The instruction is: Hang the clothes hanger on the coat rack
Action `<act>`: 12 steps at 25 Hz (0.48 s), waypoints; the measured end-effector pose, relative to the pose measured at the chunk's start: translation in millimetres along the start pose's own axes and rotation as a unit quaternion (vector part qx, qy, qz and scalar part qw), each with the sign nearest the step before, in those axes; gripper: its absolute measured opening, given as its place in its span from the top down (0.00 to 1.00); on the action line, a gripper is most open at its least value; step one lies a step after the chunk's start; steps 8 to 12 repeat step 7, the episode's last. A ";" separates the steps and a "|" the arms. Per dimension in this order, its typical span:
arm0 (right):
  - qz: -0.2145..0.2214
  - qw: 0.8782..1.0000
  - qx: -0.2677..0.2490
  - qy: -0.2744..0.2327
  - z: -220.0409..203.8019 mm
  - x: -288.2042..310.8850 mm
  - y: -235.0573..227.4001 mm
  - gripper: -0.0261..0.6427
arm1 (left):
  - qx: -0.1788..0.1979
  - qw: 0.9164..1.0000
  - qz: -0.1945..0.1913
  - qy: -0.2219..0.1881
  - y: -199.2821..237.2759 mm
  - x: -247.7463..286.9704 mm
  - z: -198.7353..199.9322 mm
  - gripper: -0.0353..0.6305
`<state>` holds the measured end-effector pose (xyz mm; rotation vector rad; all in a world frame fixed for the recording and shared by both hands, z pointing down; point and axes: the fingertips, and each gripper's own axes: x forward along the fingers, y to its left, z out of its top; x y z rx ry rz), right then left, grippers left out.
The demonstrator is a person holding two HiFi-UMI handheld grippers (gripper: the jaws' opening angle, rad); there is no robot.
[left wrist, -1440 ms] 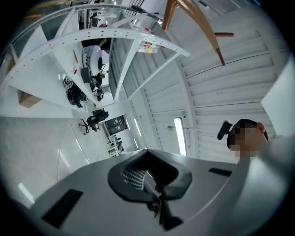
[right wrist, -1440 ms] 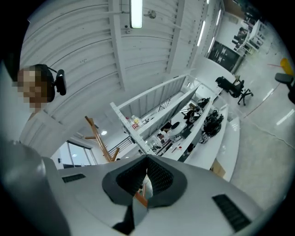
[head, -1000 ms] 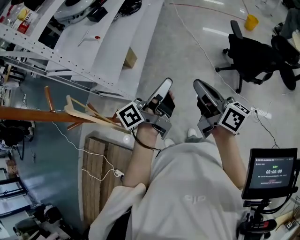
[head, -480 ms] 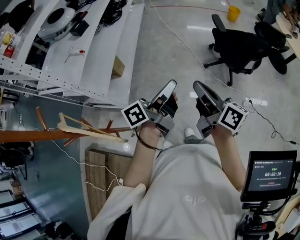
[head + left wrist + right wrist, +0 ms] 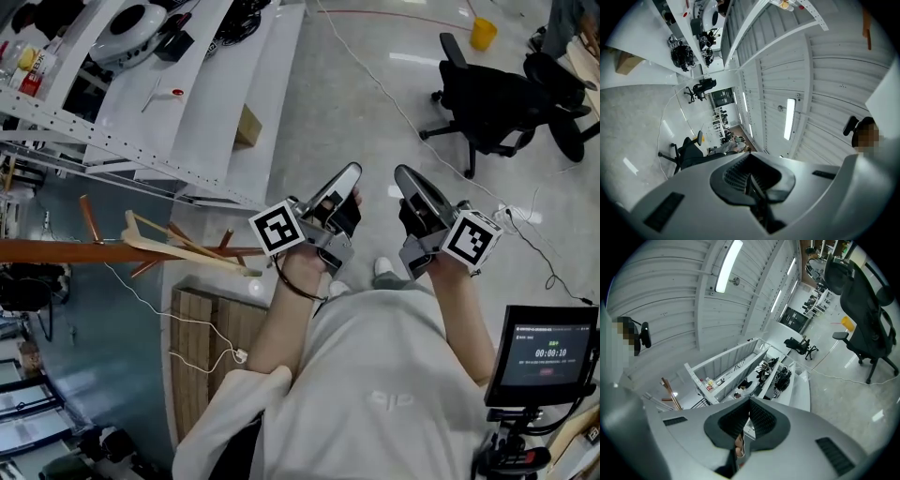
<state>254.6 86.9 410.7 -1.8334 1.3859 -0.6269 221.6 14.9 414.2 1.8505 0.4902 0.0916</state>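
A pale wooden clothes hanger (image 5: 178, 246) hangs among the pegs of the brown coat rack (image 5: 56, 251) at the left of the head view. Both grippers are held out in front of the person's body, well right of the rack. My left gripper (image 5: 349, 174) is shut with nothing in it, and its ribbed pads meet in the left gripper view (image 5: 751, 180). My right gripper (image 5: 405, 175) is beside it, also shut and empty (image 5: 746, 420). The rack's pegs (image 5: 670, 392) show at the left of the right gripper view.
White shelving (image 5: 187, 84) with gear runs along the upper left, a cardboard box (image 5: 248, 127) on its low shelf. A black office chair (image 5: 497, 98) and a yellow bucket (image 5: 483, 33) stand at upper right. A wooden pallet (image 5: 202, 347) lies below the rack; a monitor (image 5: 551, 352) is at lower right.
The head view has swung, so the rack and hanger sit slightly differently in it. Both grippers drifted a little up and right in the view and stayed shut.
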 end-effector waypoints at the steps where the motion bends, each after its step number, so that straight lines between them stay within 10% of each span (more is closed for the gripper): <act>1: 0.001 1.000 0.000 0.003 -1.7 1.2 1.3 0.95 | 0.003 1.000 0.001 0.000 -0.8 -2.5 0.1 0.94; 12: 0.010 1.000 0.006 0.018 -11.2 10.6 13.6 0.95 | 0.002 1.000 0.012 -0.019 -6.5 -21.5 9.4 0.94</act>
